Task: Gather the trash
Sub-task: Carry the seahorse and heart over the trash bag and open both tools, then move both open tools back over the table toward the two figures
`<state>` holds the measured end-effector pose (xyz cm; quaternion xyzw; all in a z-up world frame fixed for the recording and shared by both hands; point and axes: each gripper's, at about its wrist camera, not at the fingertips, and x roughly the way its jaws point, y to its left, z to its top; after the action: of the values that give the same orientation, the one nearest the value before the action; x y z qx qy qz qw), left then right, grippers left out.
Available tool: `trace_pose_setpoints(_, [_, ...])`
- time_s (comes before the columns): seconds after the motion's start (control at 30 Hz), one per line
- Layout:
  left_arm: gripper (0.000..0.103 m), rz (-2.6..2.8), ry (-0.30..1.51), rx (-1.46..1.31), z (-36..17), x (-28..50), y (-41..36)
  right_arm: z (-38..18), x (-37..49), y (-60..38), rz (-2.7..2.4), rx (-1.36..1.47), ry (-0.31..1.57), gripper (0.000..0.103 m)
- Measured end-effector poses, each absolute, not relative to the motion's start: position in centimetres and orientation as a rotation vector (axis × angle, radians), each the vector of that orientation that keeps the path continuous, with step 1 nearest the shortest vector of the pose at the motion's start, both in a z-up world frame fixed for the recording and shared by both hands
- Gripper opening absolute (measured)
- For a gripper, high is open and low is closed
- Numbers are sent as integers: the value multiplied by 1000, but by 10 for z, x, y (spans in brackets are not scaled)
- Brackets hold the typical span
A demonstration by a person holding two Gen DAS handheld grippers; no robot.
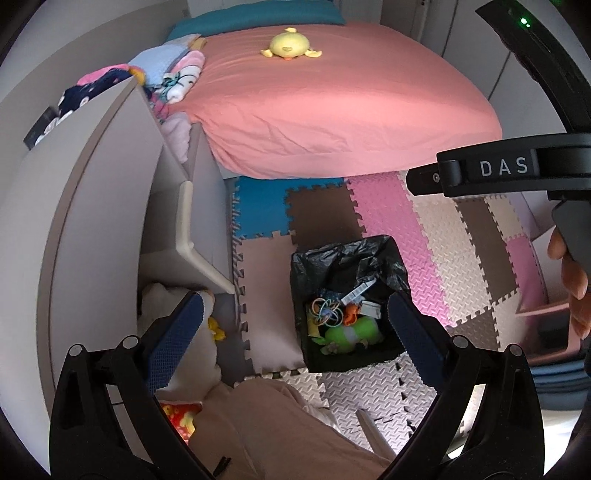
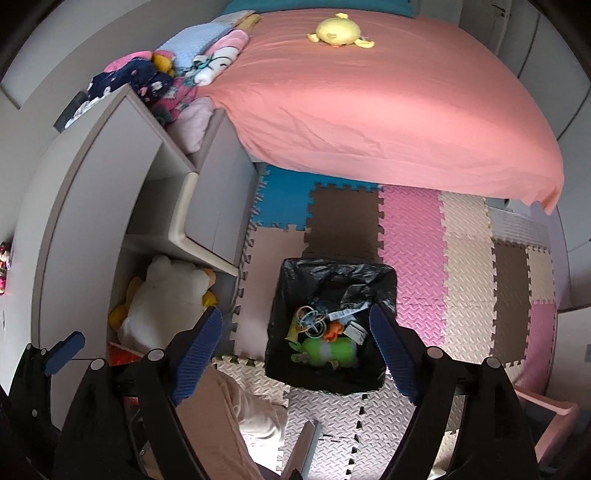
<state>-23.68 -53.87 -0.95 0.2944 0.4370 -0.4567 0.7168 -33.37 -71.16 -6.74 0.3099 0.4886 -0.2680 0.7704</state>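
Left hand-held gripper (image 1: 295, 325) spread wide, blue-padded fingers (image 1: 177, 332) well apart, nothing between the pads. Right hand-held gripper (image 2: 295, 339) likewise parted and empty, pointing steeply down. Both hanging over a square bin lined with a black plastic bag (image 1: 314, 350) (image 2: 280, 354), standing on a floor of interlocking foam tiles in pink, cream, brown and blue (image 1: 436, 258) (image 2: 465, 258).

Already inside the bin: a lime-green soft toy (image 1: 351, 332) (image 2: 328, 350), a tangle of coloured rings (image 1: 325, 310) (image 2: 310, 319), a small orange piece (image 1: 349, 314) (image 2: 332, 330) and a white paper tag (image 1: 356, 291) (image 2: 343, 314).

At 12 o'clock from the bin, a bed under a salmon-pink sheet (image 1: 332, 110) (image 2: 388, 110), with a yellow plush chick (image 1: 290, 44) (image 2: 340, 33) near its far end and a heap of folded patterned clothes (image 1: 173, 74) (image 2: 177, 81) along its edge at 10 o'clock. At 9 o'clock, a grey cabinet with an open compartment (image 1: 110, 221) (image 2: 92, 203).

Only in the left wrist view: the other hand-held gripper's black body lettered DAS at 3 o'clock, with a person's hand (image 1: 574, 288) wrapped on its grip.

Only in the right wrist view: a white plush duck with yellow feet (image 2: 166, 295) seen whole on the cabinet's lower shelf, merely glimpsed behind a finger from the left; also a tip of the left hand-held gripper at 8 o'clock, and a pink tray corner (image 2: 554, 417) at 4 o'clock.
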Motion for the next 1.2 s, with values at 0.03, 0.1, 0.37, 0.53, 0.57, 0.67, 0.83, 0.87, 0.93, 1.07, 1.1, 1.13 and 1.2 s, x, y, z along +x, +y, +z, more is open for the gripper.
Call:
trace_pose_setpoints(0.03, [97,-1005,967,644,-8,-233,-535,-64,-328,-708,-569,663,1056,83])
trace_pose_setpoints(0.1, [97,-988,968,627,-3,-223,-527,-55,-314,-699,-542,645,1044,83])
trace_pose_setpoints(0.37, [97,-838,957,509,23,-152,-465,-11,-229,-639,-360,526,985,83])
trace_pose_setpoints(0.53, [97,-734,942,433,41,-104,-416,10,-170,-594,-255,432,982,83])
trace_pose_setpoints(0.57, [97,-711,938,423,44,-95,-406,15,-157,-584,-234,415,982,83])
trace_pose_setpoints(0.67, [97,-645,935,376,54,-67,-373,26,-128,-558,-184,378,981,83])
trace_pose_setpoints(0.83, [97,-538,945,279,63,-25,-316,41,-76,-506,-86,330,980,83])
trace_pose_setpoints(0.87, [97,-520,950,259,64,-18,-305,44,-67,-496,-64,327,979,83])
trace_pose_setpoints(0.93, [97,-478,957,215,66,-5,-282,47,-52,-480,-36,321,983,83])
trace_pose_setpoints(1.07, [97,-382,975,127,69,23,-240,54,-16,-445,24,314,991,83])
trace_pose_setpoints(1.1, [97,-346,982,93,71,32,-227,56,-4,-435,41,310,994,83])
trace_pose_setpoints(1.13, [97,-320,985,69,71,38,-217,58,6,-426,56,304,997,83])
trace_pose_setpoints(1.2, [97,-241,989,6,73,54,-192,61,26,-407,81,286,1002,83])
